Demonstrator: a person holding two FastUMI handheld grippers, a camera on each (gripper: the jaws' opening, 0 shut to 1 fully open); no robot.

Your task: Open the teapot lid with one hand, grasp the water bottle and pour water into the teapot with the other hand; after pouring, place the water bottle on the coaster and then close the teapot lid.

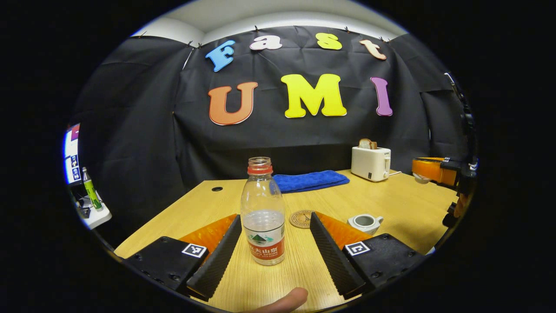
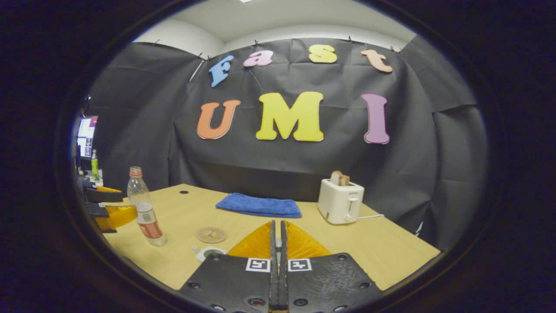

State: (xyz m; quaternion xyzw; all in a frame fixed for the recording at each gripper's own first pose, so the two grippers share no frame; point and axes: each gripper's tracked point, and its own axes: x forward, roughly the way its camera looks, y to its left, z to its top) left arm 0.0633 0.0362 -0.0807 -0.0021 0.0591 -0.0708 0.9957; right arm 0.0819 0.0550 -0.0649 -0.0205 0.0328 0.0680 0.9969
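On the far left, past the table edge, a white ledge with a slim green bottle (image 1: 91, 193), well apart from the work. Next, the light wooden table (image 1: 408, 204), its left edge running close beside the left gripper (image 1: 274, 216), so little spare room on that side. Fingers of that gripper spread wide apart, with the clear plastic water bottle with a red collar and red label (image 1: 263, 217) standing upright between them, uncapped, partly filled, touched by neither finger. Just right of the bottle and a little behind it, the round brown cork coaster (image 1: 301, 218), bare. Right again, the small white ceramic teapot (image 1: 365, 223), mouth apparently open, lid not on it. Behind these, a folded blue towel (image 1: 310, 180) and a white toaster (image 1: 370, 163) holding a slice of bread, both near the back edge. At far right in the left gripper view, the right gripper (image 1: 434, 169), raised above the table; seen in the right gripper view, its fingers pressed together, with no telling whether the lid is pinched between them. Judged from this: lid-opening seemingly done, bottle about to be grasped but not yet held; pouring, setting the bottle on the coaster and closing the lid all left. Open tabletop between bottle and teapot, broken only by the coaster, so probably a free path for the pour; front edge close under both grippers, right half of the table wide open.
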